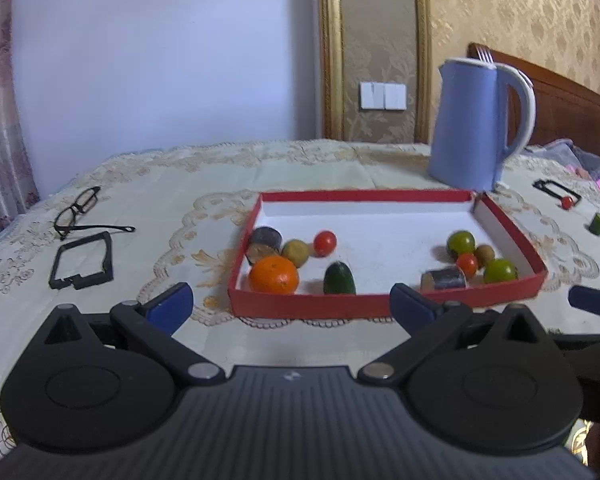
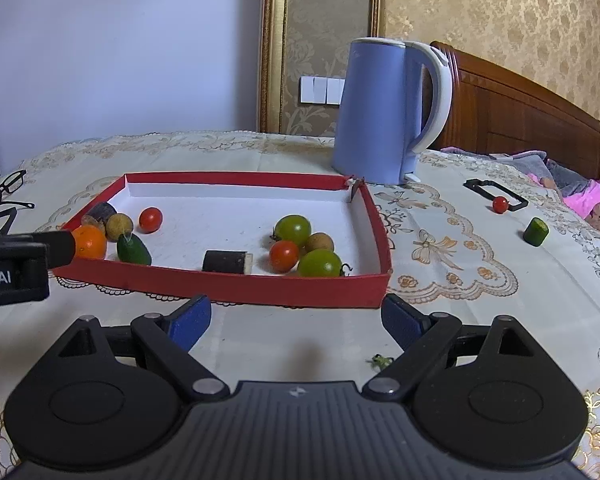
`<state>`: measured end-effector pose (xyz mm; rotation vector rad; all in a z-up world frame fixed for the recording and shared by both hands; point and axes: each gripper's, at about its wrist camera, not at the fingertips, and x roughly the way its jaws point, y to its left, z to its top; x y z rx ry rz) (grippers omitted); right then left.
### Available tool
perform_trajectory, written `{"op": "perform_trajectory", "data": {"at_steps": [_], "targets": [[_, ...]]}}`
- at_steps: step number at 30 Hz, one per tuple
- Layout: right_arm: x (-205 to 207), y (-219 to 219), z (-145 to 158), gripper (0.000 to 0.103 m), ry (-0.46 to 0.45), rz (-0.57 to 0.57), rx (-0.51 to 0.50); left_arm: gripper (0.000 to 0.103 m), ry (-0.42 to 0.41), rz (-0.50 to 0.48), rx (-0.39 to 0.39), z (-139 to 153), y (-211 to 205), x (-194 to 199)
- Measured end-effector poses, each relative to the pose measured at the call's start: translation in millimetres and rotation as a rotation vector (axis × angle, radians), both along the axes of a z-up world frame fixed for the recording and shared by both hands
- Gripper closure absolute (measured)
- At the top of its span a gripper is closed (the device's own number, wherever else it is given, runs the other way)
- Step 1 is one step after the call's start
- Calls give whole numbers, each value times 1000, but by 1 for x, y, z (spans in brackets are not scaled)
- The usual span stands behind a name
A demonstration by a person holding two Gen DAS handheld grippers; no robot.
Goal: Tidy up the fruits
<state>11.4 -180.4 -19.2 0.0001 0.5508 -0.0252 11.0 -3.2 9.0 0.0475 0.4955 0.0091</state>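
A shallow red box (image 1: 312, 306) (image 2: 228, 286) with a white floor lies on the tablecloth. Inside at its left are an orange (image 1: 274, 275) (image 2: 89, 241), a green cucumber piece (image 1: 339, 279) (image 2: 133, 250), a dark cylinder (image 1: 265, 240), a brown longan (image 1: 295, 253) and a red tomato (image 1: 325, 242) (image 2: 150, 219). At its right are green tomatoes (image 1: 460, 242) (image 2: 293, 229), a red tomato (image 2: 284, 255) and another dark cylinder (image 2: 227, 261). My left gripper (image 1: 290, 306) stands open and empty before the box's front wall. My right gripper (image 2: 296, 320) is open and empty too.
A blue kettle (image 1: 474, 126) (image 2: 380, 114) stands behind the box. Right of it lie a black frame (image 2: 494, 194), a loose red tomato (image 2: 500, 204) and a cucumber chunk (image 2: 535, 231). Glasses (image 1: 80, 212) and another black frame (image 1: 82, 261) lie left. A green stem scrap (image 2: 379, 360) lies near.
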Motion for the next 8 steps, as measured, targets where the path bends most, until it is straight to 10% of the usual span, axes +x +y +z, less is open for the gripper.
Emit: {"op": "perform_trajectory", "data": {"at_steps": [8], "targets": [[-2, 5, 1, 10, 3, 10, 7, 0, -8, 25, 4, 0, -1, -3]]}}
